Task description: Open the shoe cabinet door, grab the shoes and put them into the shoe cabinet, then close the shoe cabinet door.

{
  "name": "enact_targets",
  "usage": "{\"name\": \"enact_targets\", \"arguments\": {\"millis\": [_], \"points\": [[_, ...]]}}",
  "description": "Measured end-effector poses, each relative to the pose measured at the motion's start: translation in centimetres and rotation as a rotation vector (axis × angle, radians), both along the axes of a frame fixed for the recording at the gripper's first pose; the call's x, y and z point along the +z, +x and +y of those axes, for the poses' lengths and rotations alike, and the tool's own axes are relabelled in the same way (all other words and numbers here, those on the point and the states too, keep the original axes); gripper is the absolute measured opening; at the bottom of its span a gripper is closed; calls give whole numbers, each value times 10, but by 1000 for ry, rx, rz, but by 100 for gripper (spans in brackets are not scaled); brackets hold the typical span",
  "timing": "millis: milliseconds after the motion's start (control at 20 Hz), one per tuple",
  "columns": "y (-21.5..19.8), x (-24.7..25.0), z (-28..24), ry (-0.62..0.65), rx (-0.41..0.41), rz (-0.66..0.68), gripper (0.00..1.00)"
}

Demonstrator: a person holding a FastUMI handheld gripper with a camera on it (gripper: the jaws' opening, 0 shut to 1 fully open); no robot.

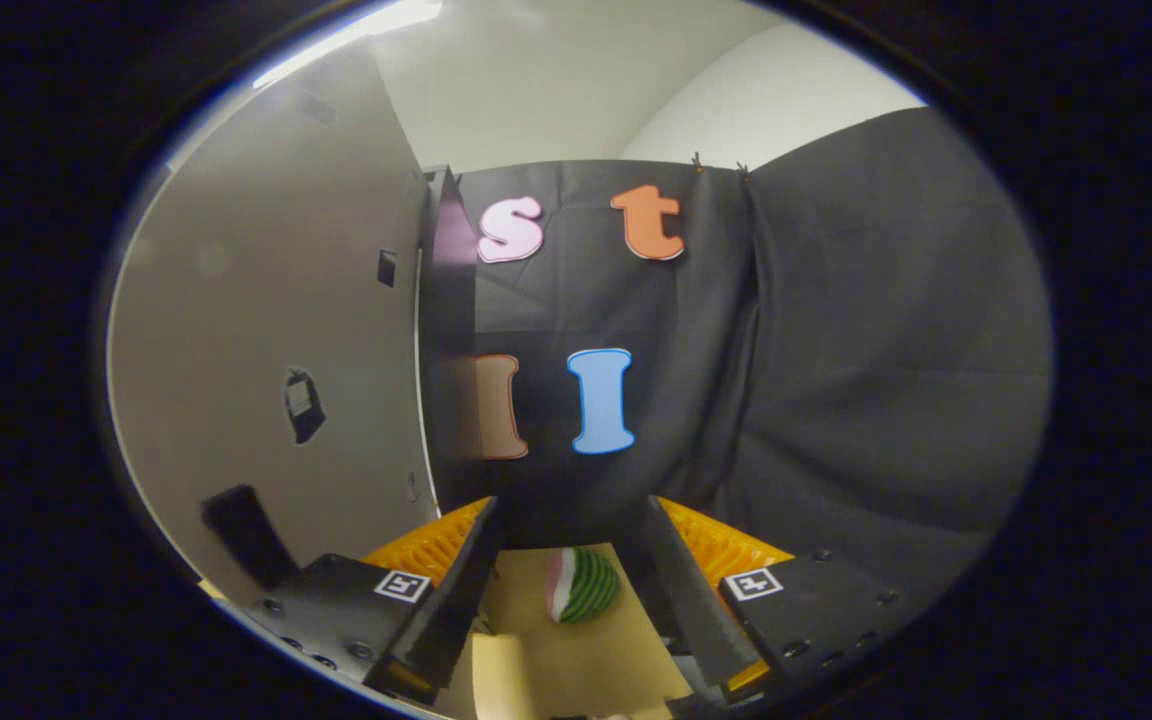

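My gripper (571,512) is open, its two fingers spread wide with nothing held between them. It points at the black cloth wall (836,350). To the left of the fingers stands a tall pale panel of the shoe cabinet (266,300), seen close and at a slant, with a dark handle-like piece (244,535) low on it. A glossy dark edge (448,330) runs along the panel's far side and mirrors the wall. Whether this panel is the door or a side wall I cannot tell.
Below the fingers lies a tan surface (576,665) with a small striped green toy watermelon slice (584,585) on it, in the gap between the fingers. Two small dark fittings (302,405) (387,267) sit on the pale panel.
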State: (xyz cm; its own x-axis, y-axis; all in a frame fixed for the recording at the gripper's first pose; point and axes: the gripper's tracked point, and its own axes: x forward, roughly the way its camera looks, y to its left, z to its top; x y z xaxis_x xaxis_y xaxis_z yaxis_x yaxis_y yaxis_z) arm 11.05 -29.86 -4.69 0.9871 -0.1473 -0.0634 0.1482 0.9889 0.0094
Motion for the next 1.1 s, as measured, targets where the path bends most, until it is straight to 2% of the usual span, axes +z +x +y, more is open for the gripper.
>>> {"name": "enact_targets", "arguments": {"millis": [150, 350, 700, 1100], "points": [[25, -9, 8, 18, 37, 14, 91], [32, -11, 28, -1, 79, 16, 92], [27, -9, 38, -4, 60, 8, 92], [27, -4, 136, -9, 104, -13, 92]]}}
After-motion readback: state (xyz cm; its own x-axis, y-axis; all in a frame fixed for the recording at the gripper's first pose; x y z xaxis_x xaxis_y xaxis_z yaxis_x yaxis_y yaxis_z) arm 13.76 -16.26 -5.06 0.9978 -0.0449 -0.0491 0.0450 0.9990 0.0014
